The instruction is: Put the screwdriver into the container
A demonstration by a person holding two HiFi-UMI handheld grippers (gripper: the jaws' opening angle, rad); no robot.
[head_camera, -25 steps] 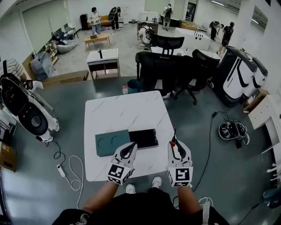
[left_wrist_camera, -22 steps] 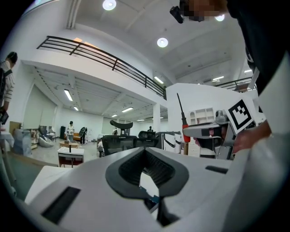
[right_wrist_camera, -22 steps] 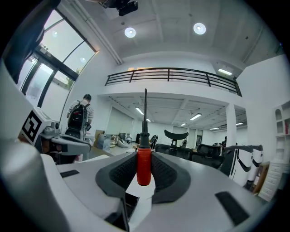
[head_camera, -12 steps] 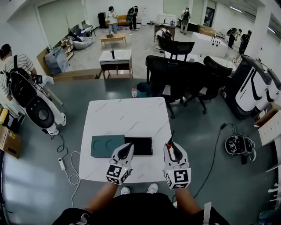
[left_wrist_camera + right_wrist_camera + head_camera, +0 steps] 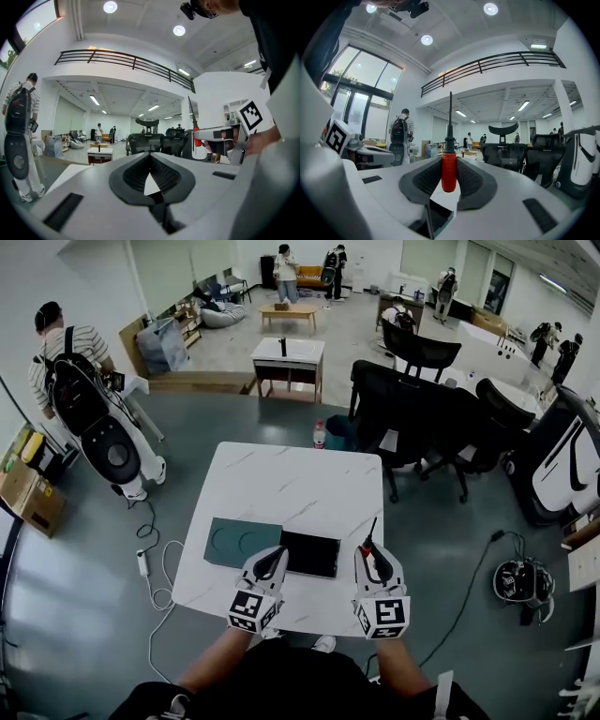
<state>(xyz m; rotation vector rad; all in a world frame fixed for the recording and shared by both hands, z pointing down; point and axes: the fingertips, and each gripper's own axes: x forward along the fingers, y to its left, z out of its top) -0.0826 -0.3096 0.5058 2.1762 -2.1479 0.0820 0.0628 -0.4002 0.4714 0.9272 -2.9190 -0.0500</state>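
Right hand-held gripper [image 5: 373,557] clenches screwdriver [image 5: 448,171] upright over table's [image 5: 291,493] near-right edge (left hand-held gripper [image 5: 272,562] closed, empty).

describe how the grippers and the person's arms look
Both the left gripper and right gripper have smooth white shells with black ribbed pads and a white cube with black square markers at the back. The person wears a black top, forearms uncovered.
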